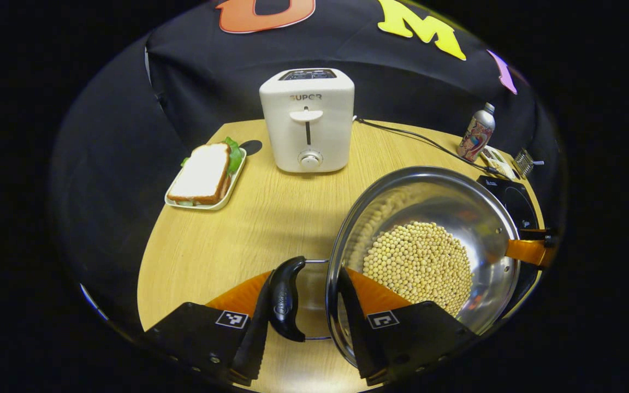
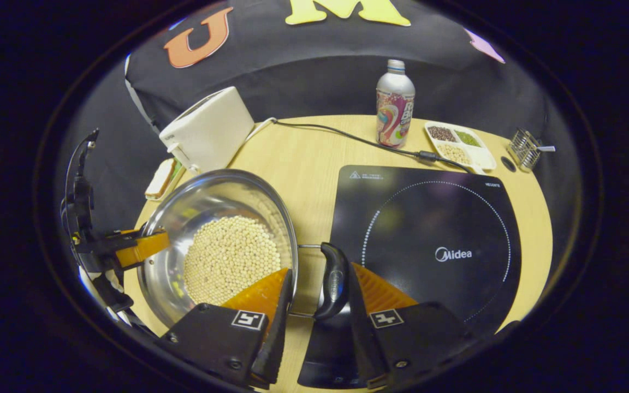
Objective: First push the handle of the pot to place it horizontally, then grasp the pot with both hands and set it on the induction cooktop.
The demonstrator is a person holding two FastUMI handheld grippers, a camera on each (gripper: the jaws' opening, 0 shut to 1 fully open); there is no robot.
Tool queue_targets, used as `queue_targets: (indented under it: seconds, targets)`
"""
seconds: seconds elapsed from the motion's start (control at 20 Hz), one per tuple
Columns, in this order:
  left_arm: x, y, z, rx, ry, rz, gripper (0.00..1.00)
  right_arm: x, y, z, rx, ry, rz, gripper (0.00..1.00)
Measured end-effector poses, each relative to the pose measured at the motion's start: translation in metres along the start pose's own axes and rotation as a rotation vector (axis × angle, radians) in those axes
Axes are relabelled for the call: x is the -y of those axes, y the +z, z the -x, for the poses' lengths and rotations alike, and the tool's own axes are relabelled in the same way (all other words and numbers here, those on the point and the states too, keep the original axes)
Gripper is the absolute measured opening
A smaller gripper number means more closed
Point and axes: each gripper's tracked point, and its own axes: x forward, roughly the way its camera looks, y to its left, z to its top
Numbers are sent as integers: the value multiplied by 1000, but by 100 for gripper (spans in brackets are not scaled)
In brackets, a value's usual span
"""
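My left gripper [image 1: 303, 322] straddles one pot handle [image 1: 286, 297]: the handle lies between my fingers, one finger is inside the pot [image 1: 445, 191], and I cannot tell if both press. My right gripper [image 2: 317, 322] stands the same at the other handle [image 2: 334, 281]. The pot holds beans [image 2: 230, 256] and rests on the table [image 1: 271, 213], just left of the cooktop [image 2: 429, 218] from my right gripper. The toaster [image 1: 307, 120] stands further ahead.
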Motion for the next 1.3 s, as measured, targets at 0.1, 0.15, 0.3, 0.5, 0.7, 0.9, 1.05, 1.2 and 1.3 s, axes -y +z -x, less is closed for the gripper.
queue_targets:
  seconds: [0.1,0.15,0.3,0.5,0.7,0.9,1.05,1.2,1.3]
  targets:
    - [-2,7,12,18,10,-2,64,-3,4,8,26,5,21,55]
    - [-11,5,25,24,13,1,64,-5,7,15,34,9,28,55]
    - [-2,14,34,42,10,-11,64,-4,12,32,53,15,23,55]
    - [15,29,58,71,-1,-38,64,8,15,61,84,3,5,53]
    - [44,34,83,94,-37,-45,64,37,18,95,115,-32,-10,55]
    - [93,39,91,109,-78,-74,64,81,14,122,130,-81,-40,55]
    - [133,41,90,112,-108,-74,64,118,10,137,135,-118,-57,53]
    - [174,38,85,107,-134,-81,64,157,7,145,133,-149,-68,53]
    - [202,35,80,94,-146,-84,64,183,3,148,121,-164,-77,53]
